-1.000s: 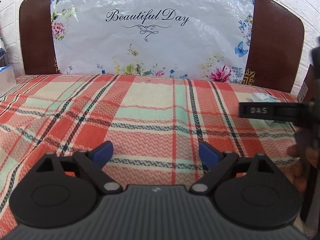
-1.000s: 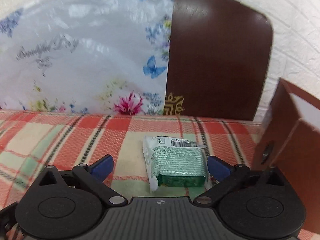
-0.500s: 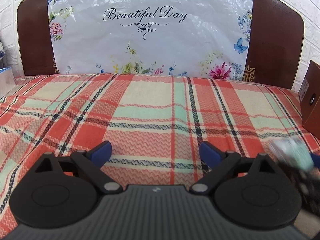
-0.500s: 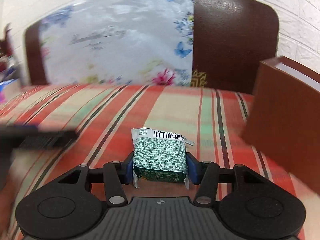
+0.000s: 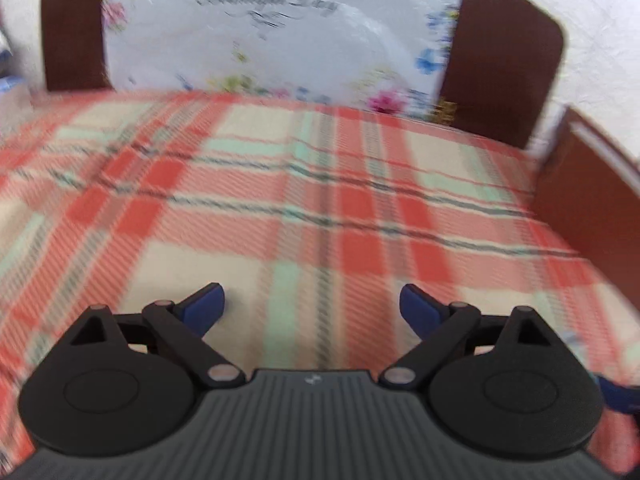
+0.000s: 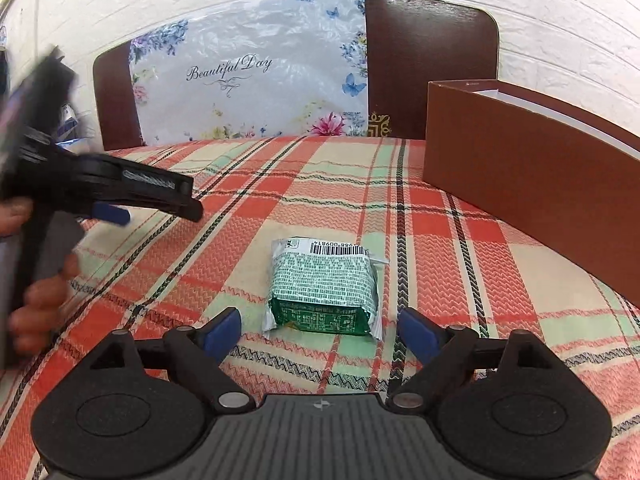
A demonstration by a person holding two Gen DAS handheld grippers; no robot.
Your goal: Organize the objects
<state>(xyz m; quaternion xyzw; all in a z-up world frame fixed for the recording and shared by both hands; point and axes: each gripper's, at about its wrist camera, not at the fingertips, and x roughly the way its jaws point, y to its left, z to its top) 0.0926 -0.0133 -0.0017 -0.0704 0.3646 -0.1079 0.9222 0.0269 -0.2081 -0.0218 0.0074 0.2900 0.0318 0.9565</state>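
A green and white snack packet (image 6: pixel 324 286) lies flat on the plaid cloth (image 6: pixel 420 220), just ahead of my right gripper (image 6: pixel 318 330). The right gripper is open and empty, its blue fingertips (image 6: pixel 416 332) level with the packet's near edge. My left gripper (image 5: pixel 312 306) is open and empty over bare cloth (image 5: pixel 280 184); its view is blurred. The left gripper also shows in the right wrist view (image 6: pixel 112 188), hand-held at the left. The packet is not seen in the left wrist view.
An open brown box (image 6: pixel 532 176) stands on the cloth at the right and also shows in the left wrist view (image 5: pixel 592 196). A brown headboard (image 6: pixel 432 64) with a floral "Beautiful Day" sheet (image 6: pixel 248 76) stands behind the cloth.
My right gripper let go of the packet, which now lies on the cloth nearer the middle, and its jaws have opened. My left gripper has swung, blurring its view.
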